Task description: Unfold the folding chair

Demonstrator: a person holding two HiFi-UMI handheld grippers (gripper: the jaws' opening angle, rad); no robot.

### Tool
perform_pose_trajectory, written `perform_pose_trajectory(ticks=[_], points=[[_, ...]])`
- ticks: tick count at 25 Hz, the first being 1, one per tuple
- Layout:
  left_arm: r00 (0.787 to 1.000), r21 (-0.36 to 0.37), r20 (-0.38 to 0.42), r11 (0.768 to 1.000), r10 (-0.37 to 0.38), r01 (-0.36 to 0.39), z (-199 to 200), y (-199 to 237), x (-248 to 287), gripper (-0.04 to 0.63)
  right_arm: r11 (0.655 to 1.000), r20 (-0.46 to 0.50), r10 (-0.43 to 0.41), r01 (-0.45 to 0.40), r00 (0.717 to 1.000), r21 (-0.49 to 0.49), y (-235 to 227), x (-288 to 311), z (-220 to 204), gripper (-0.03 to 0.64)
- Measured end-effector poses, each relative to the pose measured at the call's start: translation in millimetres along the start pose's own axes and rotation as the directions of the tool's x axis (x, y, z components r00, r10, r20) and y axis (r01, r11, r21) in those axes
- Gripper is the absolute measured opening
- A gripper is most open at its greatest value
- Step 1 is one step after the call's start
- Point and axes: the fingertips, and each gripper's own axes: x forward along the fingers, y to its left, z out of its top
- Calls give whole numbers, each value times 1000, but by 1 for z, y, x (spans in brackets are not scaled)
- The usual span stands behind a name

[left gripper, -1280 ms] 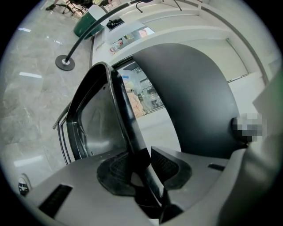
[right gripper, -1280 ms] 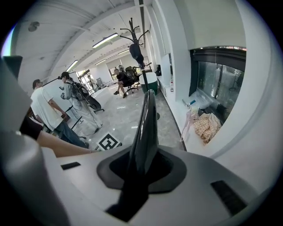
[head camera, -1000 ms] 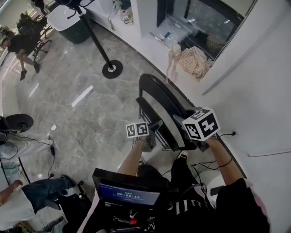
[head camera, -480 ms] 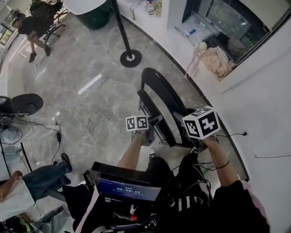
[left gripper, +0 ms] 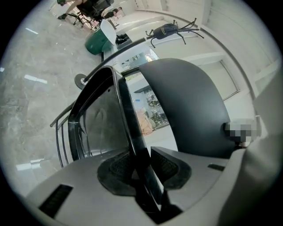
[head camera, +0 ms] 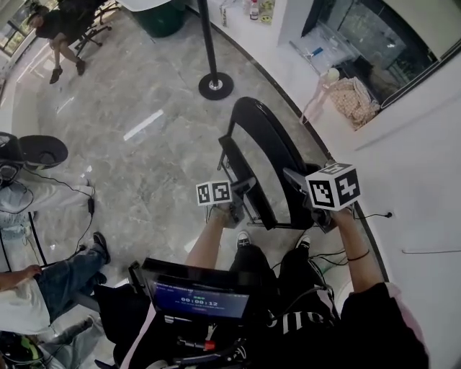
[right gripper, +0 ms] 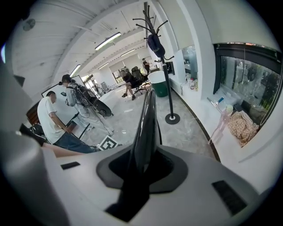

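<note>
The black folding chair (head camera: pixel 261 155) stands folded on the marble floor beside the curved white wall. My left gripper (head camera: pixel 241 192) is shut on the thin black edge of its left panel, which runs up between the pads (left gripper: pixel 128 132). The rounded dark back panel (left gripper: pixel 190 106) fills the right of the left gripper view. My right gripper (head camera: pixel 297 179) is shut on the edge of the right-hand panel (right gripper: pixel 147 119), seen edge-on between its jaws. The chair's two panels lie close together. Its feet are hidden.
A coat stand with a round base (head camera: pixel 215 85) rises behind the chair, with a green bin (head camera: pixel 162 16) beyond. A pink figure (head camera: pixel 320 97) and a bundle of cloth (head camera: pixel 354 101) lie by the wall. People are at the left (head camera: pixel 50 277); cables (head camera: pixel 86 205) trail there.
Both grippers and the chair have moved together across the floor, away from the person, and the view has followed. Both grips look the same.
</note>
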Motion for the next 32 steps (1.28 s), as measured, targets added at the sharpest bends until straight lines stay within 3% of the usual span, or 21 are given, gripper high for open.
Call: perform_pose_trajectory(ticks=[8, 12, 16, 17, 20, 22, 27, 29, 32], points=[[996, -32, 75, 998, -51, 53, 2, 8, -13, 104, 998, 18, 36, -37, 999, 47, -45, -4, -1, 81], [991, -94, 132, 995, -14, 27, -7, 34, -44, 110, 993, 13, 31, -32, 999, 109, -81, -2, -12, 81], [985, -152, 165, 988, 43, -17, -14, 69, -82, 138, 990, 12, 48, -49, 999, 131, -76, 10, -21, 81], [982, -165, 178, 986, 55, -25, -15, 78, -93, 157, 989, 13, 49, -50, 999, 142, -73, 15, -24, 81], [970, -207, 229, 978, 83, -35, -15, 98, -113, 312, 985, 13, 61, -63, 998, 163, -73, 26, -29, 81], [959, -227, 246, 970, 144, -88, -17, 112, -116, 366, 984, 17, 69, -71, 997, 161, -80, 29, -29, 81], [899, -217, 211, 915, 384, -340, -29, 158, -126, 356, 986, 19, 50, -53, 999, 161, -94, 39, -35, 84], [888, -245, 231, 907, 397, -342, -30, 168, -130, 312, 986, 11, 41, -42, 999, 162, -105, 41, -40, 86], [908, -244, 235, 925, 347, -290, -27, 173, -124, 244, 988, 5, 22, -23, 1000, 154, -122, 43, -43, 90]])
